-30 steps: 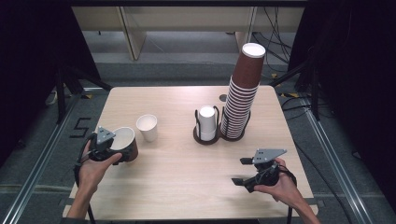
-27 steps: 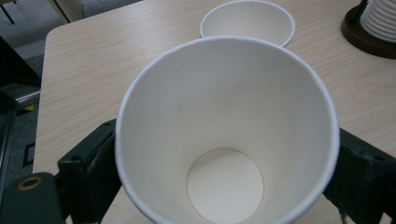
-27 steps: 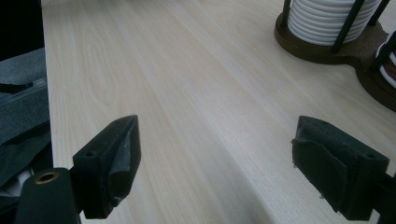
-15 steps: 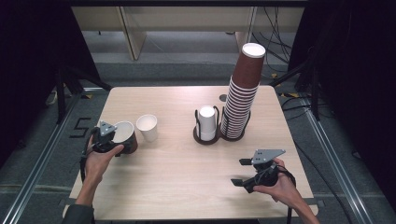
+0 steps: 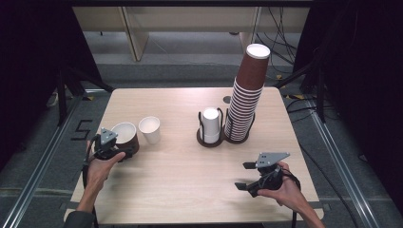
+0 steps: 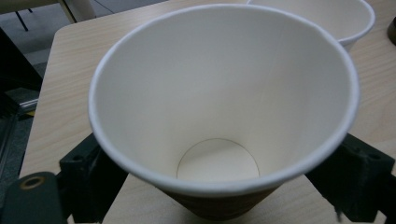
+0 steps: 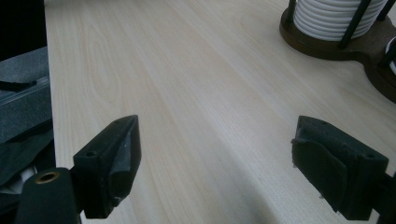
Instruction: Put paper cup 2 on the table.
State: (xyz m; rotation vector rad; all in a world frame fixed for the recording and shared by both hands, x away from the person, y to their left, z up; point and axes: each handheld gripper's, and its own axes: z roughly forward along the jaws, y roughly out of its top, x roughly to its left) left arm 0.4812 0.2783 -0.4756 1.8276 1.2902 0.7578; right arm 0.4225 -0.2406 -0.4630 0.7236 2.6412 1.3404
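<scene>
While the left tool [image 5: 114,147] pinches the brown paper cup [image 5: 126,138] upright at the surface's [image 5: 190,175] left edge, its jaws have just been closing. White cup [image 5: 149,129] stands just beside it, toward the centre; right tool [image 5: 256,176] rests spread, well apart.

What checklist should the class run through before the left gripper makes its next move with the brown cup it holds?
1. Brown cup between the jaws of the left gripper, which have just been closing: ok; whether the pads press firmly, cannot tell.
2. Cup upright, mouth up, nothing inside: ok, seen in the left gripper view.
3. Gap to the white cup beside it: ok, they stand apart.
4. Cup base resting on the table: cannot tell, the gripper hides it.
5. Right gripper open, holding nothing, off to the other side: ok.
6. Tall cup stack out of the way: ok.
</scene>
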